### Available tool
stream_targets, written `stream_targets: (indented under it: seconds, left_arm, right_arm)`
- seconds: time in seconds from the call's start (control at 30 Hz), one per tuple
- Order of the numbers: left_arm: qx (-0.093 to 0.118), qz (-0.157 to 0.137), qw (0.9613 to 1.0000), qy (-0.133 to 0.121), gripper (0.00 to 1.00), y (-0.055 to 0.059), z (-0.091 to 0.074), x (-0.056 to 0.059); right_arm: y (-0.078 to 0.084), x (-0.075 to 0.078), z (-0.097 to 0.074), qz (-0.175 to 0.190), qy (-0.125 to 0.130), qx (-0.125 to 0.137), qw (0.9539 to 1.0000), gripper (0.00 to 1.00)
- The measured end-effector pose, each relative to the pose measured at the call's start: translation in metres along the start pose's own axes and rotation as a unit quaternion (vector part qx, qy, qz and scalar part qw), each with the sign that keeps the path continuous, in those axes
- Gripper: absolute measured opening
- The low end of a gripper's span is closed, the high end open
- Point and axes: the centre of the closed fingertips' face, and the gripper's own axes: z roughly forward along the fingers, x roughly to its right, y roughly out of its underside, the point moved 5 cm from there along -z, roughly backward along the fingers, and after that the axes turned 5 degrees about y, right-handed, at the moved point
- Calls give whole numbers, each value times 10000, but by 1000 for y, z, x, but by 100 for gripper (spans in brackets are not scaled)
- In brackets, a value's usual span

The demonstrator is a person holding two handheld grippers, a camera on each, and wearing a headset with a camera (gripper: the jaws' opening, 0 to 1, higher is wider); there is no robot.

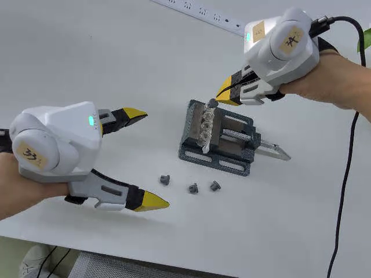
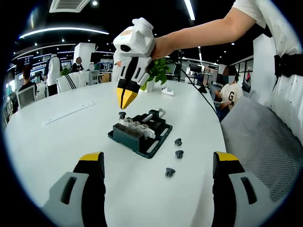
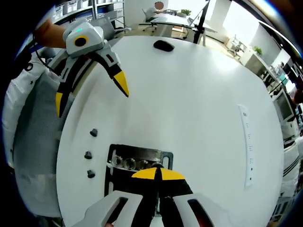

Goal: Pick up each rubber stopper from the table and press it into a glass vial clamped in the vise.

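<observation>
Three rubber stoppers [image 1: 193, 188] are lying loose on the white table [image 1: 116, 58], in a little row just in front of the vise [image 1: 232, 153]. A fourth stopper [image 1: 213, 103] sits on top of the end one of the glass vials [image 1: 205, 124] clamped in a line in that vise. Your right gripper [image 1: 223, 94] hangs right over that capped vial, jaws pinched together on nothing; the left gripper view shows a small gap between its yellow tips and the stopper. Your left gripper [image 1: 146, 157] is off to the side, near the loose ones, jaws spread wide and carrying nothing.
</observation>
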Motion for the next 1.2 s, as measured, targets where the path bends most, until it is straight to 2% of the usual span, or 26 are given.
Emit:
stream_targets:
  seconds: [0.67, 1.2]
  left_arm:
    - [27, -60, 10000, -11, 94, 0, 0, -1]
    - [61, -71, 10000, -26, 94, -1, 1, -4]
  right_arm:
    - [4, 2, 8, -14, -62, -97, 9999, 0]
    - [3, 1, 10, -32, -260, -226, 9994, 0]
